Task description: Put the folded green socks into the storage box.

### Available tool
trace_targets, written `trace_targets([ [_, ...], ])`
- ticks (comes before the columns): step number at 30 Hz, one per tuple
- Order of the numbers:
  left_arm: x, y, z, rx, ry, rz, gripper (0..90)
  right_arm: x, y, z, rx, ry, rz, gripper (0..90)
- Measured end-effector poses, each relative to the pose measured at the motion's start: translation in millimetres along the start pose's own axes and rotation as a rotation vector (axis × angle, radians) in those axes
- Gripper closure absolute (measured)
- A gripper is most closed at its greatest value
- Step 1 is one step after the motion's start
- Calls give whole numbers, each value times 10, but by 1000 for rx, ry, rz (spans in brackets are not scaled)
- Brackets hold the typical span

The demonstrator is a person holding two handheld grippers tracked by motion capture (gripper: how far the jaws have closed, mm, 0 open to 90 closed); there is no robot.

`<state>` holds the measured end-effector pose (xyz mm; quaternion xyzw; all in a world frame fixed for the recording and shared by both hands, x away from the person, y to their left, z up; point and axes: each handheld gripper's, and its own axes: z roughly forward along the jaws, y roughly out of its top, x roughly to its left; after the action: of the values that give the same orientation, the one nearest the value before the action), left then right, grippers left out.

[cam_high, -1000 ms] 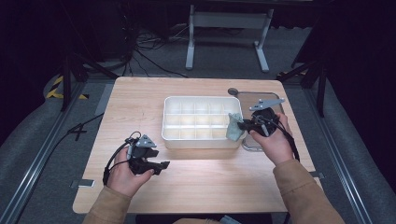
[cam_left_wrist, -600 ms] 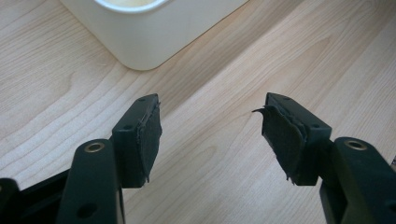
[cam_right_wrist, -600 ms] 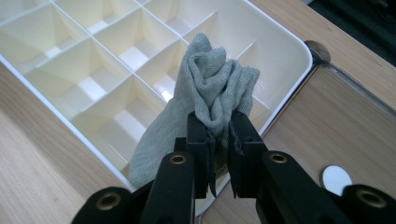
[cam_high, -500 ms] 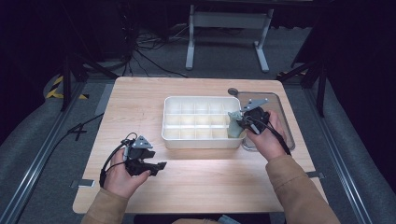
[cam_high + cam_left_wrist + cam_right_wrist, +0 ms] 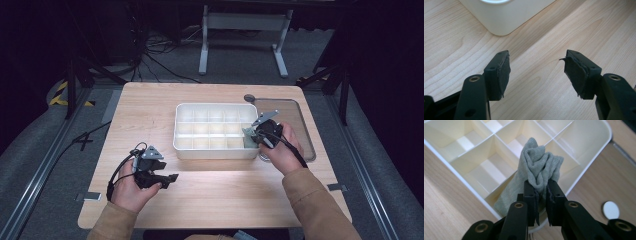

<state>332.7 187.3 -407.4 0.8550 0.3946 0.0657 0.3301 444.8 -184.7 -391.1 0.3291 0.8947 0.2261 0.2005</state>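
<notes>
Right tool point(image 5: 541, 195) pinching grey cloth point(image 5: 537, 168) over divided tray point(image 5: 584, 173), white disc point(image 5: 610, 210) beside

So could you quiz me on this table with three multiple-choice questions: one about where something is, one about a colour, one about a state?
1. Where is the cloth?
A. over the white tray's near right corner
B. on the floor
C. in the left tool

2. What colour is the cloth?
A. red
B. grey-green
C. black

3. How is the left tool?
A. shut on cloth
B. shut on the tray
C. open, holding nothing

Answers: 1 A, the right tool pinches it there; 2 B, its knit looks grey-green; 3 C, bare wood shows between its jaws.
</notes>
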Motion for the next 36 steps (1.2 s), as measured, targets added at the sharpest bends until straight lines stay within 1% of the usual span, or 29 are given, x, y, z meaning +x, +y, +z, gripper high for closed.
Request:
trace_targets([
  [4, 0, -2, 9, -5, 3, 0, 380, 27, -8, 73, 44, 24, 8, 801],
  [6, 0, -5, 13, -9, 0, -6, 380, 42, -9, 116, 64, 38, 25, 802],
  [7, 1, -6, 12, -9, 2, -5, 380, 45, -6, 129, 70, 36, 32, 802],
  [12, 3, -11, 15, -7, 2, 2, 379, 13, 17, 159, 101, 63, 86, 793],
  [14, 5, -15, 9, -6, 2, 0, 379, -11, 24, 150, 104, 80, 112, 758],
  [15, 5, -15, 9, -6, 2, 0, 377, -11, 24, 150, 104, 80, 112, 758],
  [17, 12, -15, 5, -12, 0, -2, 376, -51, 25, 121, 106, 115, 138, 694],
  [18, 13, -13, 0, -10, 0, -4, 373, -69, 29, 95, 97, 132, 160, 659],
  [20, 11, -14, 2, -14, 1, -8, 365, -110, 41, 30, 64, 141, 204, 582],
  [22, 14, -14, 9, -15, 5, -1, 363, -137, 76, -11, 43, 155, 204, 504],
  [23, 9, -13, 10, -11, 6, -2, 362, -134, 118, -31, 15, 154, 189, 481],
  [24, 6, -14, 11, -10, 7, 0, 362, -134, 118, -31, 15, 154, 189, 481],
  [25, 0, -16, 13, -11, 6, -4, 362, -114, 158, -4, 20, 141, 181, 475],
  [26, 0, -16, 13, -11, 6, -4, 361, -114, 158, -4, 20, 141, 181, 475],
  [27, -2, -16, 12, -11, 7, -4, 361, -88, 184, 38, 34, 133, 173, 480],
  [28, -4, -17, 13, -11, 5, -5, 361, -73, 199, 76, 45, 129, 158, 511],
  [29, 1, -19, 9, -12, 4, 3, 361, -34, 229, 129, 67, 98, 116, 634],
  [30, 1, -19, 9, -12, 4, 3, 360, -34, 229, 129, 67, 98, 116, 634],
  [31, 4, -22, 7, -12, 5, 2, 361, -24, 248, 162, 85, 84, 123, 710],
  [32, 5, -25, 7, -12, 6, -3, 361, -24, 248, 162, 85, 84, 123, 710],
  [34, 13, -30, 9, -15, 6, -4, 360, -35, 259, 199, 121, 85, 133, 753],
  [36, 14, -35, 8, -11, 4, -9, 360, -42, 263, 248, 175, 94, 129, 764],
])
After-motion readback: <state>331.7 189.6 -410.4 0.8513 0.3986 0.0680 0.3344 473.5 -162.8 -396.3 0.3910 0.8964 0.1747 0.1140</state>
